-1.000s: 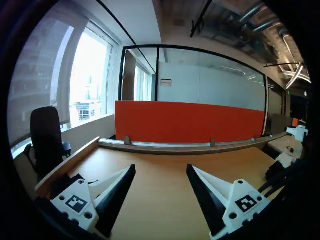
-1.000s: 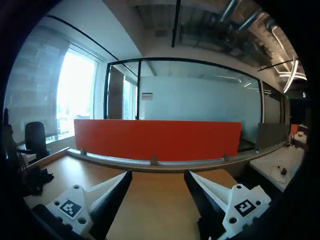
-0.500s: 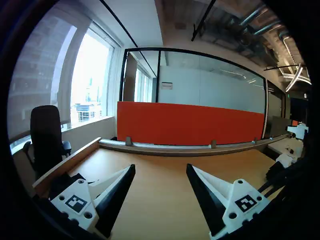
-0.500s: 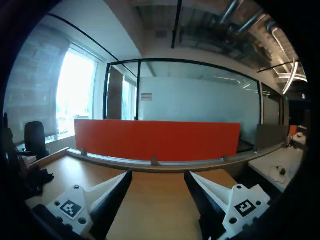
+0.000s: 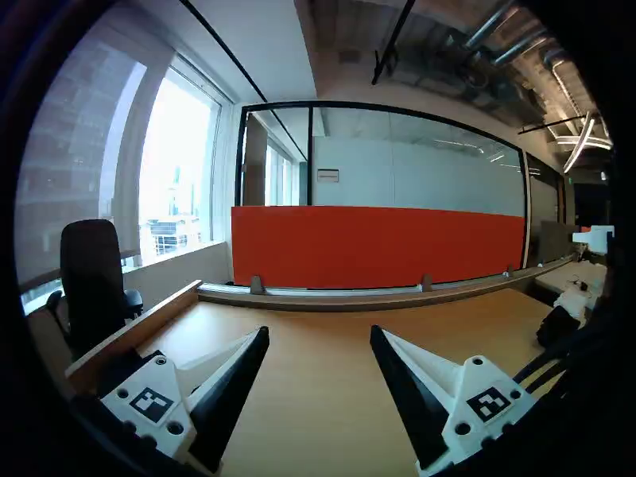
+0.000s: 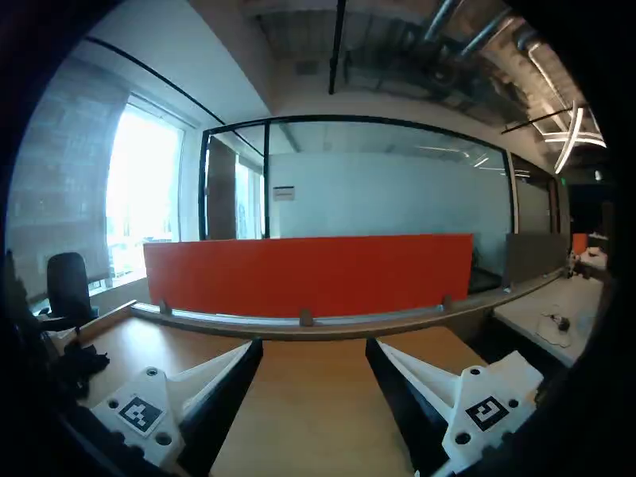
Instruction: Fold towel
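Note:
No towel is in sight in either view. In the left gripper view my left gripper (image 5: 318,338) is open, its two white-and-black fingers (image 5: 226,378) spread wide over the bare wooden desk (image 5: 318,413) with nothing between them. In the right gripper view my right gripper (image 6: 312,350) is open in the same way, held level above the same kind of desk top (image 6: 314,413). Both point at the orange divider panel (image 5: 374,246) at the desk's far edge.
A black office chair (image 5: 91,278) stands by the window on the left. A black-and-white object (image 5: 560,314) sits at the desk's right edge, and a dark object (image 6: 79,362) at its left edge. A white desk (image 6: 556,306) adjoins on the right.
Both cameras have drifted slightly, so the room sits a little differently in each view. Both grippers have stayed open and hold nothing.

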Available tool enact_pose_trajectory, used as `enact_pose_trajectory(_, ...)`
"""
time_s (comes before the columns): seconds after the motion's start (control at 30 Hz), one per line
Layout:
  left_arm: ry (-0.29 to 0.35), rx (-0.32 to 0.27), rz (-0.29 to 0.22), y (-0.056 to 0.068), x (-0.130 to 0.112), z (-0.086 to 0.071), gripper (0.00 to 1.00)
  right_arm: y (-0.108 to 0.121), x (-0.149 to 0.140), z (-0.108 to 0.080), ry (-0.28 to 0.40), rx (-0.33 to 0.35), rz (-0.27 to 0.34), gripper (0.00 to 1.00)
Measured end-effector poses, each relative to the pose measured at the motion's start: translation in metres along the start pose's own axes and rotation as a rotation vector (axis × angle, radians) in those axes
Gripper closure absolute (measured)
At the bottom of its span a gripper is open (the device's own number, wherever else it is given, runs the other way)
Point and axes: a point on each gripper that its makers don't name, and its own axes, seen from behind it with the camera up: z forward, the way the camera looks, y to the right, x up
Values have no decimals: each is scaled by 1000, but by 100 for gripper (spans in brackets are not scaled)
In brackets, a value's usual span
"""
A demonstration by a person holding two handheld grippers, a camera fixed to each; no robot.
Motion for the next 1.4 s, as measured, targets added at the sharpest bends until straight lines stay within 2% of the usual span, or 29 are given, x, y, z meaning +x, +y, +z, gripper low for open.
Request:
enact_pose_trajectory(0.37,29,19,-2,2,-23,1,6,6,-16,-7,2,-11,-21,0)
enact_pose_trajectory(0.67,51,41,29,1,-41,3,6,6,-24,-10,1,-6,-49,0)
enact_pose_trajectory(1.07,74,48,21,-10,-73,5,6,8,-43,-9,2,-21,-33,0)
enact_pose_trajectory(1.4,94,44,1,-17,-97,14,6,6,-54,-10,12,-34,-20,0)
